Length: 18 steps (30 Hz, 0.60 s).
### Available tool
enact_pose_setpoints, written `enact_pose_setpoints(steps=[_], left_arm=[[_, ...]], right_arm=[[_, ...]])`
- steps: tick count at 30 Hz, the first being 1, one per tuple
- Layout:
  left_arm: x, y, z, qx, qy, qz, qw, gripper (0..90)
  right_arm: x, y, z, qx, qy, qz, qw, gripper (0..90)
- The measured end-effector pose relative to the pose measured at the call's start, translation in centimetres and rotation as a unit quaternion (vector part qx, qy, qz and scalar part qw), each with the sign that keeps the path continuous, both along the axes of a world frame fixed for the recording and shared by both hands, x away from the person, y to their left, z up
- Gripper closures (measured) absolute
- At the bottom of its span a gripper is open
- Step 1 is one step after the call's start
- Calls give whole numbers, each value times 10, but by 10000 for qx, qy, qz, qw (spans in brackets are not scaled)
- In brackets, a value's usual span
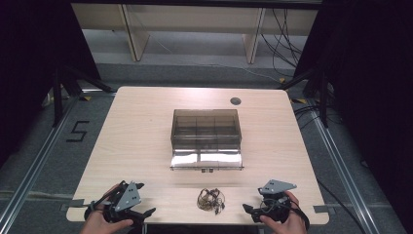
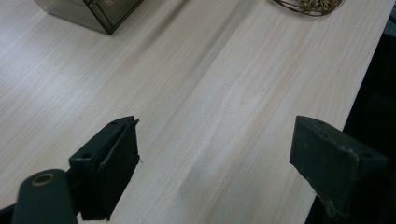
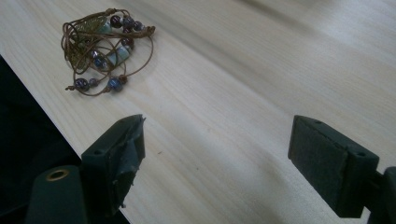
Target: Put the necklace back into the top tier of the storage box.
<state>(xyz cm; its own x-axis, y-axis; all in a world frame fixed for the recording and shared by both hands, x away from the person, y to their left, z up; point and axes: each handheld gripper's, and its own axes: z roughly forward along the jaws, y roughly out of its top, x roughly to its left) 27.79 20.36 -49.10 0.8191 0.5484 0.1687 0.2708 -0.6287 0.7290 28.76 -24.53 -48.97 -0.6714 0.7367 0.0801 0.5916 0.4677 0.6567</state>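
Both grippers rest at the near edge of the counter (image 1: 141,126), one at each corner, with the beaded cord jewellery (image 1: 211,200) lying between them. This placement reads as a ready stance: each gripper flanks the work item without touching it, so either one can reach it with a short move.

The left gripper (image 1: 127,207) has its jaws spread wide, with bare wood showing between them in the left gripper view (image 2: 215,158). The right gripper (image 1: 265,207) is likewise spread wide and holds nothing (image 3: 217,158). The spread jaws suit an approach to a loose, low-lying item.

The smoked transparent organiser box (image 1: 206,127) stands at the centre of the counter, well apart from the jewellery. Its lid (image 1: 206,160) is folded down flat toward the person, which leaves the inner compartments exposed from above. The open lid faces the jewellery, so the box is probably the destination.

In the right gripper view the jewellery (image 3: 103,49) appears as a tangle of thin brown cord loops strung with dark, blue and pale green beads. It lies close to the counter's near edge. The loops overlap irregularly and sit flat, so a grasp is likely to catch only part of the bundle, with the remaining cord trailing.
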Motion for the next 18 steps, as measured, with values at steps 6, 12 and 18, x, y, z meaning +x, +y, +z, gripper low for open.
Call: enact_pose_setpoints(steps=[6, 12, 18], left_arm=[[0, 0, 0, 4, 6, -7, 10000, 151], [0, 0, 0, 5, 14, 1, 10000, 151], [0, 0, 1, 12, 12, -5, 10000, 151]], right_arm=[[1, 2, 1, -63, 61, 90, 9999, 193], [2, 5, 1, -58, -5, 178, 9998, 188], [3, 9, 3, -76, 12, 267, 9996, 185]])
